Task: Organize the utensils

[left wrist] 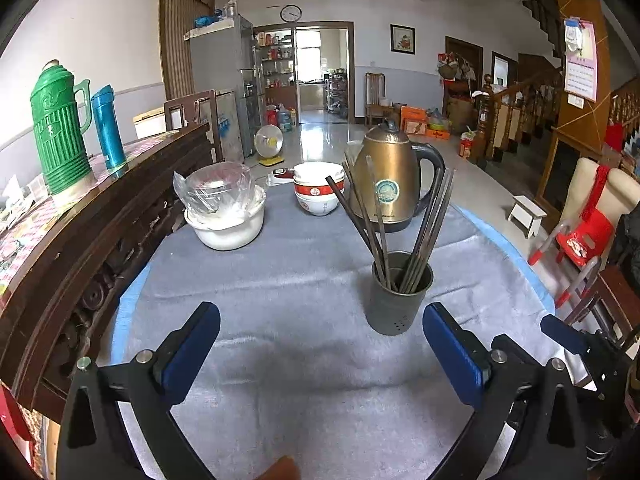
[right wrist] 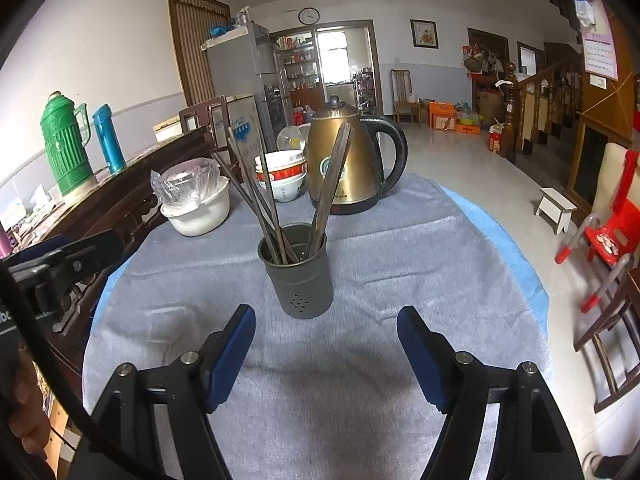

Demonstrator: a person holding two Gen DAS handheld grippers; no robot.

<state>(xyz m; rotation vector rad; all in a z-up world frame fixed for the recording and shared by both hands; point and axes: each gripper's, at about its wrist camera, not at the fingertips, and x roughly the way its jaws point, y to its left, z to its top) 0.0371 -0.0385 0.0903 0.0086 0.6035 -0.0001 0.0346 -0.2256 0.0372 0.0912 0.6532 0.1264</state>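
On the far left, along a dark wooden sideboard [left wrist: 100,216], a green thermos [left wrist: 60,128] stands upright with a blue flask [left wrist: 108,128] just beside it on its right. Next to the sideboard is a round table under a grey cloth [left wrist: 280,280], with a blue edge showing round its rim. Towards the back left of the cloth sits a white pot [left wrist: 228,228] with a clear plastic bag [left wrist: 218,192] bunched in its mouth. To its right is a stack of white bowls [left wrist: 319,190] with red bands, and right of those a brass-coloured kettle [left wrist: 390,180] with a black handle.

In front of the kettle, near the middle of the table, a dark metal cup [right wrist: 298,272] with small holes in its side stands upright. The chopsticks [right wrist: 256,204] are in it, leaning out in two bunches, one to the left and one to the right.

The left gripper [left wrist: 320,344] hovers above bare cloth, its blue-padded jaws spread wide and empty; the cup is ahead and to the right of its gap. The right gripper [right wrist: 326,344] also hangs released with nothing between its pads, the cup just ahead of its gap and not touched. In the left wrist view, part of the right gripper shows at the right edge. Beyond the table on the right are a small white stool [left wrist: 528,212] and a red chair [left wrist: 580,236] on the tiled floor.
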